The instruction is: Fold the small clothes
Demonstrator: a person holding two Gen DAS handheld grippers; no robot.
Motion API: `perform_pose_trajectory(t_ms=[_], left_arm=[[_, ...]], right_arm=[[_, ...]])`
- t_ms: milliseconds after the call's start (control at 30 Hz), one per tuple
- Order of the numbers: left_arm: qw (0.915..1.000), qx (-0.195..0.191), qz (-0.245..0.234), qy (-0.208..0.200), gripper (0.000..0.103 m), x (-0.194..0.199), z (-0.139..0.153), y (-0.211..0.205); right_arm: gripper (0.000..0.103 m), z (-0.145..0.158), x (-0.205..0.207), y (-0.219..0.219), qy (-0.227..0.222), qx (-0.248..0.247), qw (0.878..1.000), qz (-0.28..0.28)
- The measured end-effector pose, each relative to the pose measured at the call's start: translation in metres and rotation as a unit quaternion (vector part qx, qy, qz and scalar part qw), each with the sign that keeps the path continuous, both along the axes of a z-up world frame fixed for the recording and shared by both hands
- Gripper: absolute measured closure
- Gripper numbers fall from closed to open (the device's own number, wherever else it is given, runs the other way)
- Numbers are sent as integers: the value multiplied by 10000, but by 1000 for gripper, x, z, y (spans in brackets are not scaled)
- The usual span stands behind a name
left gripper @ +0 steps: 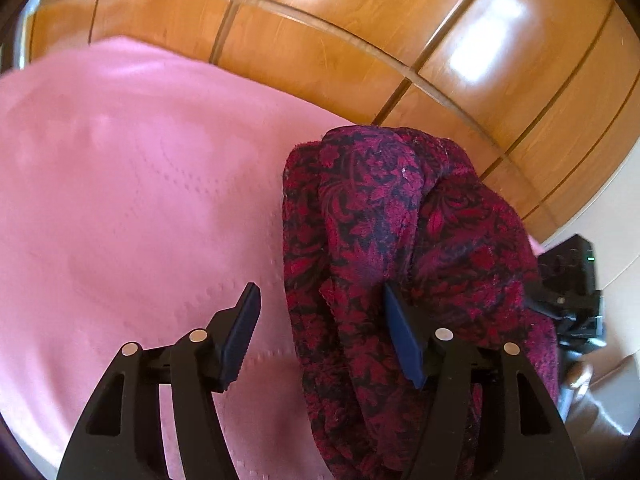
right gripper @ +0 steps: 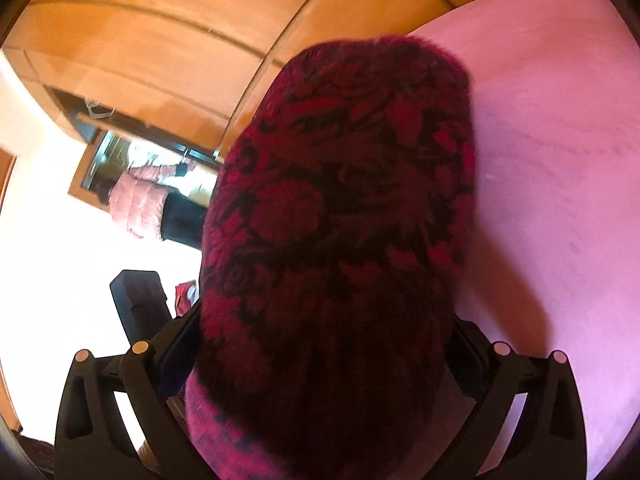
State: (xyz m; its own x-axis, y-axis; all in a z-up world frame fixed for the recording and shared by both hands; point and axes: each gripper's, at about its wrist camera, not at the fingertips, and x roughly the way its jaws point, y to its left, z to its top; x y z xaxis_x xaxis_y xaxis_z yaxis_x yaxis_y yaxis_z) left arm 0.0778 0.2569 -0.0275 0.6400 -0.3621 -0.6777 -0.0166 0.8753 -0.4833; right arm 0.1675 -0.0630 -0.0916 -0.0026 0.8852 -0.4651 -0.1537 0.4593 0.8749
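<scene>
A dark red and black floral garment (left gripper: 404, 248) is bunched up on a pink bedsheet (left gripper: 132, 200). My left gripper (left gripper: 320, 320) is open; its right finger presses against the cloth and its left finger is over bare sheet. In the right wrist view the same garment (right gripper: 340, 220) fills the middle of the frame and lies draped between and over my right gripper's fingers (right gripper: 474, 354). The fingertips and the grip point are hidden under the cloth. The right gripper's body also shows at the far right of the left wrist view (left gripper: 572, 280).
A glossy wooden wardrobe (left gripper: 360, 28) stands behind the bed. The right wrist view shows a white wall, a mirror or doorway (right gripper: 140, 176) with a pink jacket, and a dark box (right gripper: 138, 304) to the left. The pink sheet (right gripper: 560, 180) extends right.
</scene>
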Motion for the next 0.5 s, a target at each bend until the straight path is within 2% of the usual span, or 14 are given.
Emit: perform_pose_trajectory(t_ms=[67, 133, 200, 233, 333, 400, 500], left_arm=[[9993, -365, -45, -6, 42, 0, -7, 7], [9957, -922, -134, -6, 42, 1, -16, 15], [9898, -1405, -228, -7, 45, 1, -25, 19], [9875, -1549, -277, -44, 46, 1, -27, 18], [9836, -1736, -437, -204, 46, -2, -23, 6], [9806, -1858, -567, -279, 47, -2, -16, -1], [9803, -1734, -874, -358, 47, 2, -2, -25]], right_arm=[[2, -5, 9, 10, 25, 50, 9998, 183], [2, -6, 14, 13, 85, 107, 9996, 255], [7, 1, 11, 10, 30, 97, 9996, 254], [14, 8, 8, 10, -71, 95, 9997, 218], [23, 32, -5, -1, -379, 135, 9991, 167], [24, 44, -14, -12, -519, 121, 9985, 101], [25, 52, -21, -33, -657, 83, 9977, -115]])
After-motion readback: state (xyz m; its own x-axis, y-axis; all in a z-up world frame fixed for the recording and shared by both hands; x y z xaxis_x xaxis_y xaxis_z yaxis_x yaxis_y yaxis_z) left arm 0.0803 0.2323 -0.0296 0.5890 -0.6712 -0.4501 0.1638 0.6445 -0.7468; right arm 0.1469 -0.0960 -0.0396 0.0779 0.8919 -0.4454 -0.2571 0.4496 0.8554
